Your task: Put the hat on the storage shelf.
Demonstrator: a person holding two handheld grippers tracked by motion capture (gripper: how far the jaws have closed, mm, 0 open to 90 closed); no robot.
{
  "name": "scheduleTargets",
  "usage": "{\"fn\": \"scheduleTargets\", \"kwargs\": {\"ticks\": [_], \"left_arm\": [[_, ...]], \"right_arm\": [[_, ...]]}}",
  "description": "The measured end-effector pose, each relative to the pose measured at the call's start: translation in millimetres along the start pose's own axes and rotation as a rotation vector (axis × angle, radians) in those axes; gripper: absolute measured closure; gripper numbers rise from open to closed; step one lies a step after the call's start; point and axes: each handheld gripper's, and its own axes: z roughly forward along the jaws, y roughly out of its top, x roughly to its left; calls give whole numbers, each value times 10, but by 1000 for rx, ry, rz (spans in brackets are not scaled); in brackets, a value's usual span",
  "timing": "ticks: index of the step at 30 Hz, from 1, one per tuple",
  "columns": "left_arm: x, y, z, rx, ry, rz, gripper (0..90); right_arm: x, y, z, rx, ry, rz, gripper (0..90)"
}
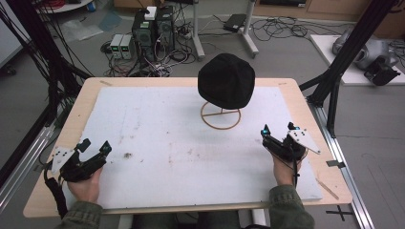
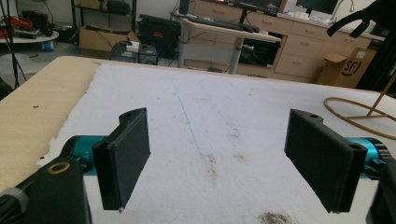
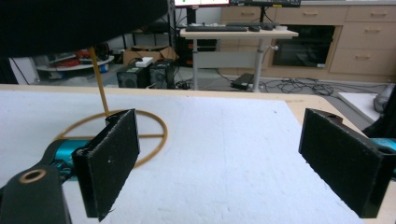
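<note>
1. The black hat (image 1: 226, 87) sits on top of a thin wooden stand (image 1: 220, 116), toward the far middle of the white mat (image 1: 157, 143), well apart from both grippers.
2. The right gripper (image 1: 278, 130) rests at the mat's right side, near the stand's ring base. Its jaws are spread wide and grip nothing.
3. The left gripper (image 1: 94, 145) rests near the mat's front left corner, far from the hat. Its jaws are also wide apart and empty.
4. The right gripper view looks between its two black jaws toward the stand's ring and upright post (image 3: 98, 79), with the hat's dark underside (image 3: 74, 23) across the top left.
5. The left gripper view shows bare mat (image 2: 210, 116) between its jaws, with faint stains and a small patch of dark crumbs (image 2: 275, 217) near the bottom. A curve of the stand's ring (image 2: 355, 109) shows at the right edge.
6. The high view alone shows both hands, the whole hat, and the wooden table (image 1: 305, 109) under the mat.
7. Beyond the table, the high view shows computer towers (image 1: 153, 28) and tangled cables on the floor.
</note>
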Motion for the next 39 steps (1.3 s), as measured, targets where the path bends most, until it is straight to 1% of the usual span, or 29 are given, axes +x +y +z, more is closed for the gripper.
{"fn": "scheduleTargets", "kwargs": {"ticks": [1,3,5,7,11,13,16,17,21,25,27,28,31,36,39], "left_arm": [[-2,-1,3,-1,1,0,224],[-2,0,2,2,1,2,224],[-4,0,2,0,1,3,224],[-4,0,2,-1,3,2,224],[1,1,0,-2,2,0,224],[2,1,1,-2,2,0,224],[0,1,0,-2,1,0,224],[0,1,0,-2,1,0,224],[-5,-1,0,-3,2,-1,224],[-4,0,-3,-3,1,1,224],[-1,0,-1,-3,1,0,224],[-1,0,-1,-3,1,0,224],[2,0,3,-3,2,-1,224],[-1,1,1,-2,2,0,224],[-3,1,0,-4,2,1,224]], "right_arm": [[-12,-30,-10,10,-6,6,115],[-15,-35,-13,17,-8,3,115],[-8,-33,-26,10,-8,1,115],[-3,-35,-32,5,-11,-8,115],[17,-52,-56,24,-24,-17,115],[10,-54,-69,22,-34,-27,114],[16,-61,-86,32,-36,-9,115],[15,-63,-93,34,-38,-14,115],[20,-61,-113,22,-41,-2,115],[5,-61,-112,24,-40,5,115],[2,-61,-115,25,-37,17,115],[-4,-61,-114,22,-39,13,115],[-3,-62,-112,26,-40,23,115],[-9,-65,-108,26,-40,18,115],[-8,-64,-112,26,-43,28,115]]}}
